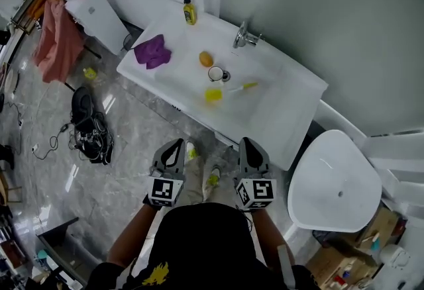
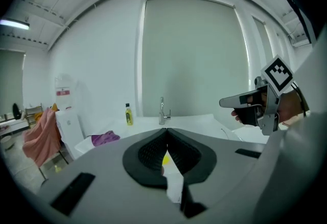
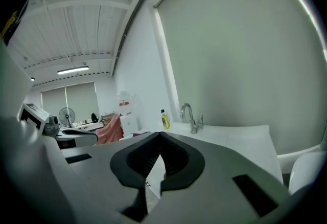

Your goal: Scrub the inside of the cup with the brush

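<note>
cup (image 1: 216, 73): stands upright in the sunken part of the white basin worktop (image 1: 285, 106), just in front of the tap (image 1: 243, 36); nothing holds it and it is well apart from both grippers.
brush (image 1: 241, 87): lies flat just right of the cup, its yellow end pointing away; probably laid there so one hand can take it while the other steadies the cup.
near them: a yellow lump (image 1: 212, 95), perhaps a sponge, sits just on the near side of the cup, and a small orange thing (image 1: 206, 58) sits beyond it; a purple cloth (image 1: 152, 51) and a yellow bottle (image 1: 189, 10) are toward the left end.
left gripper (image 1: 176, 146): fingers clenched on nothing, held out from the body and aimed at the basin.
right gripper (image 1: 247, 145): fingers closed and empty too, beside the left one with the same aim.
step, as i judge it: the approach; nothing is grasped and both must open before any scrubbing.
head view alone: shows cup and brush together, and the gap from them to the grippers.
gripper views alone: show the fingers (image 2: 148, 152) pressed tip to tip; neither shows the cup, only tap and bottle above the worktop edge.
</note>
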Tool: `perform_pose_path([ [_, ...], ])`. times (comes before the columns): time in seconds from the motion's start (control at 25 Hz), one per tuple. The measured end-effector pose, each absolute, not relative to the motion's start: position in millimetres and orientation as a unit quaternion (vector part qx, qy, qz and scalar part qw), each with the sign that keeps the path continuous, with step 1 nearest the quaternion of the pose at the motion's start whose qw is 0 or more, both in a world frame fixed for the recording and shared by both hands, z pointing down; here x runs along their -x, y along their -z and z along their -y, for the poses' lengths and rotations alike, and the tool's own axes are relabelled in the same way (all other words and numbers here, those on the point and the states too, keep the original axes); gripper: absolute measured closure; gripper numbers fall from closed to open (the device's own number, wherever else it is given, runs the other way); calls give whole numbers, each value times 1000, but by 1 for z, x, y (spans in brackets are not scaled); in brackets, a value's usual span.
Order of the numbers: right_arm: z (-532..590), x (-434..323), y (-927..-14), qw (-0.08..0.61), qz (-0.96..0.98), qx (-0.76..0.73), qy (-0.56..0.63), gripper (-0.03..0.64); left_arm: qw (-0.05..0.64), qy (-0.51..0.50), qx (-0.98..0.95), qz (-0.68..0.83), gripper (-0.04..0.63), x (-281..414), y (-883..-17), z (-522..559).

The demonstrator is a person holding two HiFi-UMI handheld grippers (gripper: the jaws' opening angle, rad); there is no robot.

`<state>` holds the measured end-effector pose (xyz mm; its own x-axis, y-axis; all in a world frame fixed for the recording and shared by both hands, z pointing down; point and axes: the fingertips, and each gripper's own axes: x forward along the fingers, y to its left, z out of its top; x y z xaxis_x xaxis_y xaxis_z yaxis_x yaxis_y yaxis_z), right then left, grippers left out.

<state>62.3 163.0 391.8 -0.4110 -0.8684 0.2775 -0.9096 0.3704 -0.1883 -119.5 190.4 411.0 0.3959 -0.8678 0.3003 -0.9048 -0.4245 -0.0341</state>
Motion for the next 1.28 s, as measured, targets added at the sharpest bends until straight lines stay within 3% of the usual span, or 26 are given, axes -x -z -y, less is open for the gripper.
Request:
perform_pose_path([
  [0.56,-4,-76,-477,75,722,-621,-295,591,177,-159,-867,437,573,120,-542,30],
  [0.84,57,-95,-590,111,672,-609,-405,587,204,-251,-864,386,332,90,-650,115],
  [0.92,67,-97,-623,114,661,-602,-434,541,199,-273,-872,355,270,79,-676,122],
  [1.28,106,-108,-746,150,617,-582,-509,457,214,-288,-893,271,202,38,-744,158],
])
